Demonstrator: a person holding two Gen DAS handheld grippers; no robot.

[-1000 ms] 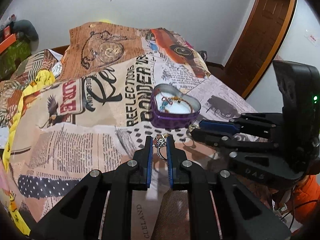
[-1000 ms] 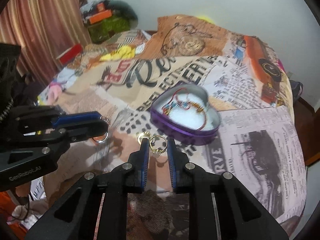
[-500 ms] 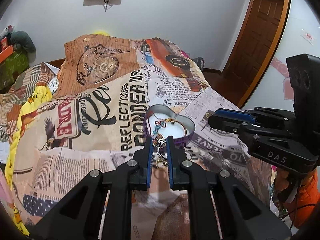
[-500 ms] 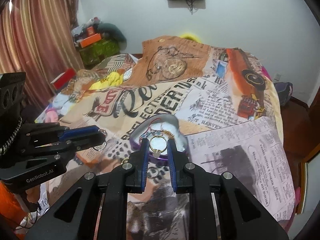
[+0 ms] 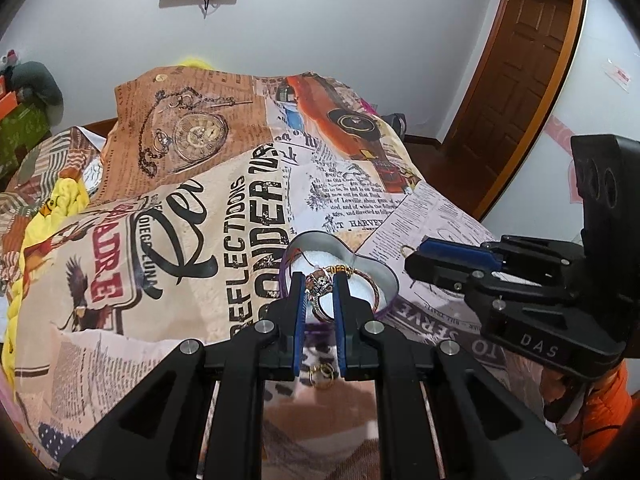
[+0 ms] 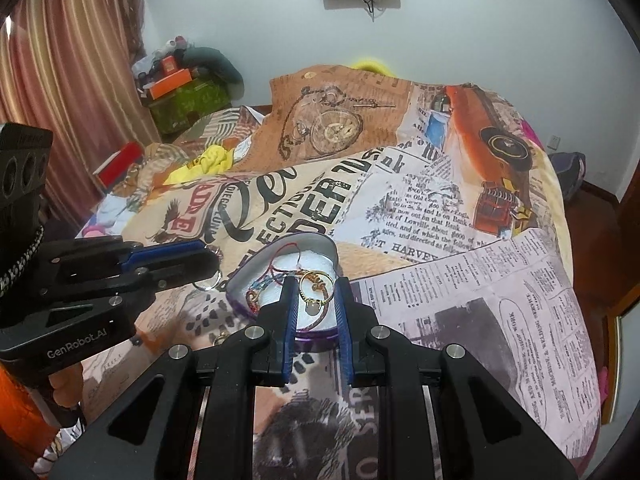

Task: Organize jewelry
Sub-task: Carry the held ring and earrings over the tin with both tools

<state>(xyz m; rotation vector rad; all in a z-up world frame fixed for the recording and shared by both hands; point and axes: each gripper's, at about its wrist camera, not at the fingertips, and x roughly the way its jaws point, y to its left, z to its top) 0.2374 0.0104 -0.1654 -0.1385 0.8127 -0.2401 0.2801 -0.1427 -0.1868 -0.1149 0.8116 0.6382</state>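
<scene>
Rings were being carried to the heart-shaped tin point(image 5: 382, 270) resting on the newsprint-patterned bedspread point(image 5: 168, 240). A jewelled ring point(image 5: 319, 294) was clamped in the left gripper point(image 5: 319, 300), held just above the tin's near edge. A gold ring point(image 6: 316, 284) appeared between the parted fingers of the right gripper point(image 6: 317, 304) over the tin; whether gripped or already dropped could not be told. Another gold ring point(image 5: 322, 376) lay on the bedspread. Next, lowering over the white lining and releasing seemed required.
</scene>
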